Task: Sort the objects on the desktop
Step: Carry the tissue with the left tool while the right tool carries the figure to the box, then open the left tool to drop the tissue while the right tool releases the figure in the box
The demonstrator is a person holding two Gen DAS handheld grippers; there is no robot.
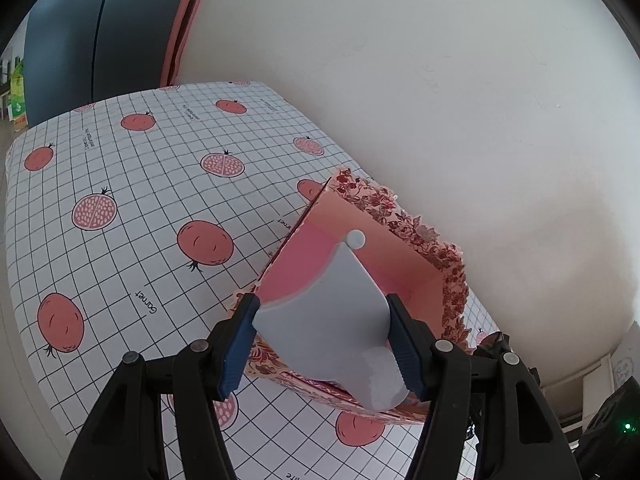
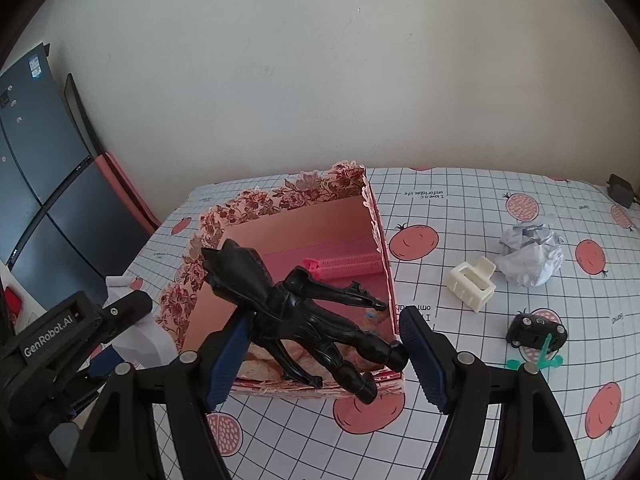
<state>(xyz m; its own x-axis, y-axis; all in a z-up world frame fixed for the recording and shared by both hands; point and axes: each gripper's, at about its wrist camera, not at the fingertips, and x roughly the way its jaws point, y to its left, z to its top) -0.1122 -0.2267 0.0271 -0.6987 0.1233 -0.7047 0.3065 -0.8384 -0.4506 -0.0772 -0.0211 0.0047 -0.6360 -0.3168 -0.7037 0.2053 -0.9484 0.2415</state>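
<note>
in the left wrist view, the left gripper (image 1: 322,344) sits at the lower centre of the frame with its blue-padded jaws clamped on a pale grey plastic scraper-shaped piece (image 1: 332,312). the piece's narrow end, capped by a small round knob, points up and into the floral pink box (image 1: 404,240), above its pink floor. the box stands on the pomegranate-print tablecloth (image 1: 120,184), close to the white wall (image 1: 440,80) that fills the upper right of the frame.

in the right wrist view, the right gripper (image 2: 324,344) holds a black action figure (image 2: 304,312) at the lower centre of the frame. its left pad presses the torso and its right pad meets a foot, so the jaws stand fairly wide yet closed on the toy. the figure hangs tilted over the near part of the box (image 2: 280,200), head toward the upper left. a pink comb-like clip (image 2: 344,266) lies on the box floor near the far wall. right of the box, on the cloth (image 2: 440,208), lie a cream hair claw (image 2: 472,284), a crumpled paper ball (image 2: 530,256), a small black toy car (image 2: 536,332) and a green plastic piece (image 2: 544,356) just beside it. the left gripper (image 2: 80,332) shows at the lower left edge.
</note>
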